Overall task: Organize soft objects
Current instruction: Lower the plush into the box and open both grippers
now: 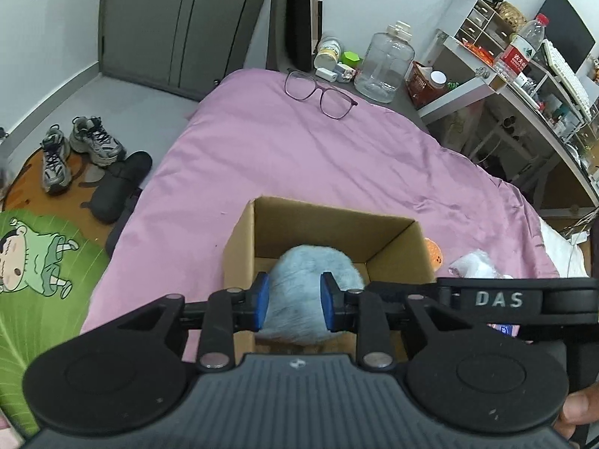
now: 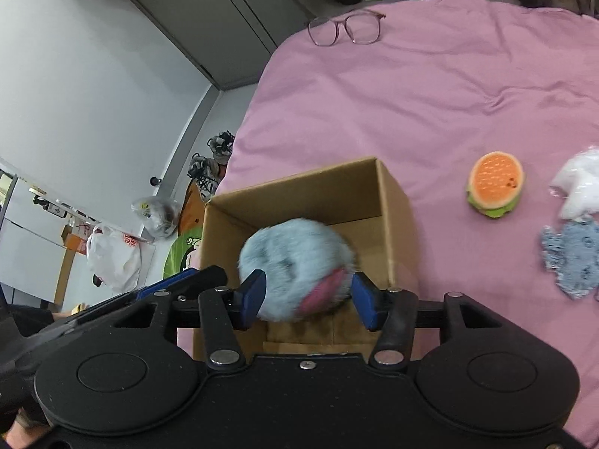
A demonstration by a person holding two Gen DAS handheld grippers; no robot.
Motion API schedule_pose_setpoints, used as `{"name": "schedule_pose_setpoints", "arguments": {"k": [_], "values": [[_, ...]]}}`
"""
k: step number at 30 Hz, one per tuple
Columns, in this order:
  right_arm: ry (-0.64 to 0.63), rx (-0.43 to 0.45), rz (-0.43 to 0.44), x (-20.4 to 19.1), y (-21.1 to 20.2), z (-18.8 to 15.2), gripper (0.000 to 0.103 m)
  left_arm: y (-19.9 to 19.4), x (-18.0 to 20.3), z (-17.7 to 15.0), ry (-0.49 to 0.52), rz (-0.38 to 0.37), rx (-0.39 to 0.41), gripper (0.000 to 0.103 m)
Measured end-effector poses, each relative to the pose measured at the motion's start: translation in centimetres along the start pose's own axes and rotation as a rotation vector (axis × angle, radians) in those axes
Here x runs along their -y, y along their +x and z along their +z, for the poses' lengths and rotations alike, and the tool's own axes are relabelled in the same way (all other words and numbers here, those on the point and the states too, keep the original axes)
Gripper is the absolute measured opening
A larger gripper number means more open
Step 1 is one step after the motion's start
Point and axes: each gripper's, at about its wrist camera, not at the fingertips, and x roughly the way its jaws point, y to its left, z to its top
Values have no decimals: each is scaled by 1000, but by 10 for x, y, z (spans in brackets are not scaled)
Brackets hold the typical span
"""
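Left gripper [image 1: 294,301] pinches a fluffy blue plush ball [image 1: 299,292] over the open cardboard box [image 1: 325,224] on the pink bedsheet [image 1: 299,149]. Right gripper [image 2: 307,299] spread, blue pads flanking the ball; contact unclear. Burger plush [image 2: 494,189] lies just right of the box.

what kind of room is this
Most likely a bedroom that doubles as a study: a bed with a pink sheet, sneakers on the floor beside it, and a cluttered desk with a monitor along the wall.
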Motion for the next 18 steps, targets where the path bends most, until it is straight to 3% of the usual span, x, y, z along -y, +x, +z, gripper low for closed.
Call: {"name": "schedule_pose_setpoints", "arguments": {"k": [4, 11, 15, 18], "values": [[0, 9, 6, 3, -22, 0, 52, -19, 9, 4, -2, 15, 3, 34], [-25, 83, -16, 11, -68, 0, 63, -47, 35, 9, -7, 60, 5, 54], [-33, 116, -38, 23, -90, -6, 68, -60, 57, 9, 2, 58, 11, 69], [-41, 137, -55, 32, -106, -13, 71, -69, 77, 6, 37, 62, 17, 71]]}}
